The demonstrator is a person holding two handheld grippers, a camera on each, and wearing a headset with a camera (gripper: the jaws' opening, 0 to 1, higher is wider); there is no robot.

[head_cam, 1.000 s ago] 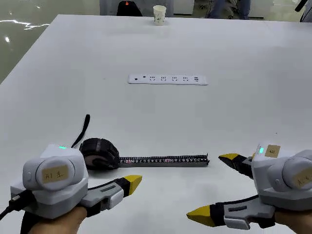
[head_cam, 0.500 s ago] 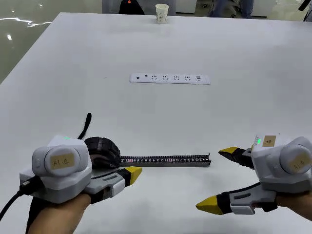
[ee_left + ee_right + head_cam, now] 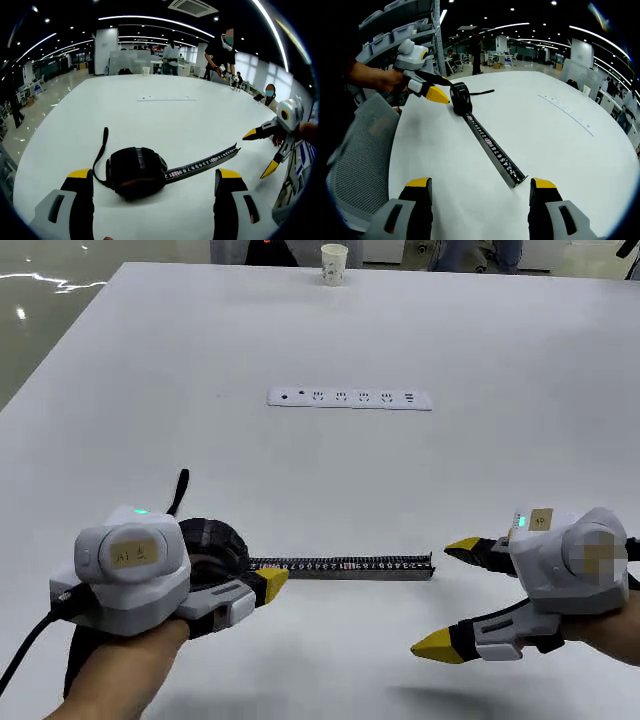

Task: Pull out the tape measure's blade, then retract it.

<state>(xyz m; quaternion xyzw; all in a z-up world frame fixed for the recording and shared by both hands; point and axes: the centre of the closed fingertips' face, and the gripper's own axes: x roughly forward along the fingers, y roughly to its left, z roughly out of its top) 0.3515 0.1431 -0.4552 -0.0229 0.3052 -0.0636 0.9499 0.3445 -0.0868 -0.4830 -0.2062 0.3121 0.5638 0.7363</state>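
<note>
Black tape measure (image 3: 210, 545) is lying on the white table (image 3: 500, 440) near the front edge. Its blade (image 3: 340, 566) is pulled out flat to the right, and its black strap (image 3: 178, 490) trails off toward the far side. The left gripper (image 3: 153, 175) is spread wide with the case sitting between its yellow tips, and there's a gap on both sides, so it isn't gripping anything. The right gripper (image 3: 448, 595) is wide open too, holding nothing, with the blade's end just in front of it, close to one tip but not touching. A white power strip (image 3: 349, 398) sits mid-table and a paper cup (image 3: 334, 264) is at the far edge.
</note>
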